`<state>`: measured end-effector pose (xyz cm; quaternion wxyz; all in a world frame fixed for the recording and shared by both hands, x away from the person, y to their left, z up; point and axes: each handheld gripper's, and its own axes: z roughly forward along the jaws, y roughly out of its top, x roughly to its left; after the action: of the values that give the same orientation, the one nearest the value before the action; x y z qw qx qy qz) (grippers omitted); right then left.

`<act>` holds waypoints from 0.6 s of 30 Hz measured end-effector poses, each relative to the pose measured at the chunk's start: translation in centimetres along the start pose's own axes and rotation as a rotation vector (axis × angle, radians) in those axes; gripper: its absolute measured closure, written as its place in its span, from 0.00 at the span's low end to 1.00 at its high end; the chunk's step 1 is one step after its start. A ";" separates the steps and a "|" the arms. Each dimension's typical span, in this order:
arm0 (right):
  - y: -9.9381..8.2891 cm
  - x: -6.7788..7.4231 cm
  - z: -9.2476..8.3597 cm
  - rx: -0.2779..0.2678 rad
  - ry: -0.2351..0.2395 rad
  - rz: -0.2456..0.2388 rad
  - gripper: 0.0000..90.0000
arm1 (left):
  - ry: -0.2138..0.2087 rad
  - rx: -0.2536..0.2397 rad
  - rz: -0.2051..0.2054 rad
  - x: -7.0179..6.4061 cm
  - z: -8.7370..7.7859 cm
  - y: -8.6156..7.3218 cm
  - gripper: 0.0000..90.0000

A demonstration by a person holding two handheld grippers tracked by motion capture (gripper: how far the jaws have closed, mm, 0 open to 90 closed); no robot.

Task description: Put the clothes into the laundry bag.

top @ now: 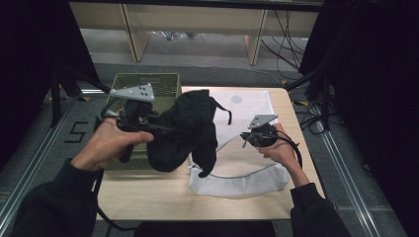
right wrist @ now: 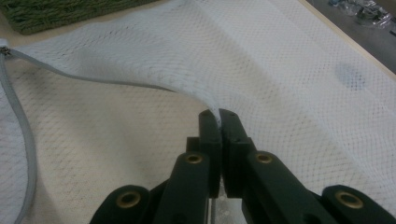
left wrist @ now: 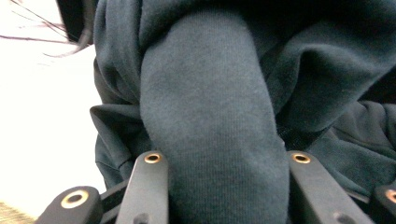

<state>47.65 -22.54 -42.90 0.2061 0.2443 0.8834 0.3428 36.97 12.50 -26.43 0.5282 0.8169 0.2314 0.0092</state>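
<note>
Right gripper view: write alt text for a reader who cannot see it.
The right gripper has its two black jaws shut on the upper edge of a white mesh bag, lifting it off the lower layer so the mouth gapes. A grey zipper runs down the left, and a green basket sits in the top left corner.

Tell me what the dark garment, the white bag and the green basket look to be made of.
Dark garment: soft knit, likely cotton fleece; fine ribbed texture, matte, slightly fuzzy.
White bag: thin synthetic mesh, probably polyester; its open net weave lets the table show through, and a grey zipper runs along its edge.
Green basket: looks like woven or moulded lattice, perhaps plastic; too coarse in these views to be sure.
</note>
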 end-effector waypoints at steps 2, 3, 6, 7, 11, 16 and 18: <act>0.0 0.0 -0.1 0.000 0.001 0.015 1.00 | -0.034 0.027 0.006 -0.1 1.2 -0.7 0.73; 0.0 0.0 -0.1 0.000 0.001 0.015 1.00 | -0.041 0.030 0.004 -0.1 1.7 -0.9 0.73; -0.1 -0.1 -0.1 -0.003 0.006 0.008 1.00 | -0.080 0.054 -0.010 -0.1 4.1 -2.0 0.73; -0.1 -0.1 -0.1 -0.003 0.006 0.008 1.00 | -0.088 0.060 -0.016 -0.1 4.7 -2.2 0.73; 0.0 -0.2 -0.2 -0.017 0.001 0.000 1.00 | -0.155 0.104 -0.052 0.1 8.0 -3.4 0.73; 0.0 -0.3 -0.6 -0.019 0.009 0.018 1.00 | -0.199 0.125 -0.079 0.5 11.2 -4.4 0.72; 0.0 -0.5 -0.5 -0.033 0.009 0.007 1.00 | -0.212 0.157 -0.081 0.8 12.5 -5.0 0.72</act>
<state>47.77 -23.04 -42.49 0.2050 0.2426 0.8776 0.3591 39.10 3.74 -36.43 0.4843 0.8420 0.2071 -0.1166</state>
